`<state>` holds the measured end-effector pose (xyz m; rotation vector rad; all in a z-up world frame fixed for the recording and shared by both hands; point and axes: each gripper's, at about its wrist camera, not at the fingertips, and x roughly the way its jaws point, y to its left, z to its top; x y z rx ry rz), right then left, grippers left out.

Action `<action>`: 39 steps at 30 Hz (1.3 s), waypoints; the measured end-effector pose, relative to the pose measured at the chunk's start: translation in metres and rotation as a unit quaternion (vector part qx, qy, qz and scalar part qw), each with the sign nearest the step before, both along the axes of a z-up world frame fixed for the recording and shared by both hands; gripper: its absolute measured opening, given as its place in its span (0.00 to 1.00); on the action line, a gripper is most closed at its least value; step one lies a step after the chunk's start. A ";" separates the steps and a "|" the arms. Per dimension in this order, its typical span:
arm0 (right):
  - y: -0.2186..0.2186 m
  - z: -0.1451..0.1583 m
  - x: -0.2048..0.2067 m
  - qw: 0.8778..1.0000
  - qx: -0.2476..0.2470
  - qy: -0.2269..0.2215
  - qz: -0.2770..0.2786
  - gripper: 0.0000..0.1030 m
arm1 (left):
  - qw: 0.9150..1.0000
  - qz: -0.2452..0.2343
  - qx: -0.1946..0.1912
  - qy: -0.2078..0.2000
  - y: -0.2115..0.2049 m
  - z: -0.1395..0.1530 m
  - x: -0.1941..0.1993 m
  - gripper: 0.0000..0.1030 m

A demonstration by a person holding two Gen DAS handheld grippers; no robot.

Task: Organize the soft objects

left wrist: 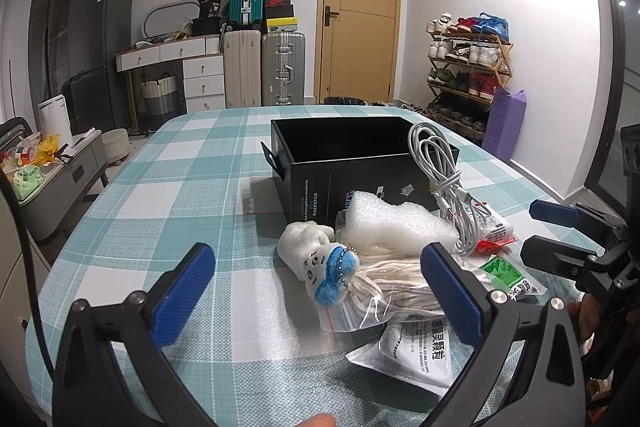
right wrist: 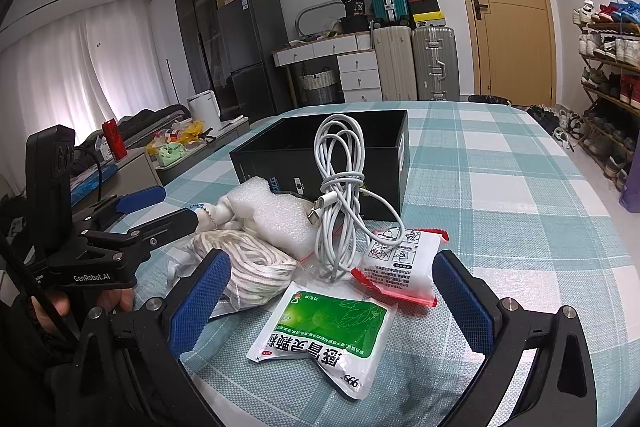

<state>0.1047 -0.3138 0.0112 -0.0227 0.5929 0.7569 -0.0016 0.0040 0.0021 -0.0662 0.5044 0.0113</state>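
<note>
A pile of soft things lies in front of an open black box (left wrist: 352,163) (right wrist: 332,155) on the checked tablecloth. It holds a white plush toy with a blue patch (left wrist: 316,259), white foam (left wrist: 396,223) (right wrist: 276,211), a bag of white rope (left wrist: 392,287) (right wrist: 248,267), a coiled white cable (left wrist: 444,179) (right wrist: 340,187), a green sachet (right wrist: 324,335) (left wrist: 504,269), a red-edged white packet (right wrist: 400,263) and a white sachet (left wrist: 416,351). My left gripper (left wrist: 316,291) is open around the toy and rope bag. My right gripper (right wrist: 332,291) is open around the green sachet.
The table (left wrist: 168,187) carries a teal and white checked cloth. Behind it stand suitcases (left wrist: 264,67), a drawer desk (left wrist: 192,67), a fridge (left wrist: 96,59), a wooden door (left wrist: 360,11) and a shoe rack (left wrist: 468,75). A low side table (left wrist: 60,171) with clutter stands at left.
</note>
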 end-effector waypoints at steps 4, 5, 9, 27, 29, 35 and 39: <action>0.000 0.000 0.000 1.000 0.000 0.000 0.000 1.00 | 1.000 0.000 0.000 0.000 0.000 0.000 0.000 1.00; 0.000 0.000 0.000 1.000 0.000 0.000 0.000 1.00 | 1.000 -0.001 -0.001 0.000 0.000 0.000 0.000 1.00; 0.000 0.000 0.000 1.000 0.000 0.000 0.000 1.00 | 1.000 0.000 0.000 0.000 0.000 0.000 0.000 1.00; 0.000 0.000 0.000 1.000 -0.002 0.000 -0.001 1.00 | 1.000 0.000 0.000 0.001 -0.001 0.001 0.000 1.00; 0.000 0.000 0.001 1.000 -0.002 0.001 -0.004 1.00 | 1.000 0.002 -0.001 0.004 0.001 0.001 0.000 1.00; 0.001 0.001 0.003 1.000 -0.008 0.002 -0.006 1.00 | 1.000 0.009 0.002 0.015 0.003 0.000 0.005 1.00; 0.002 0.002 0.007 1.000 -0.017 0.007 -0.001 1.00 | 1.000 0.017 -0.012 0.018 0.010 0.002 0.007 1.00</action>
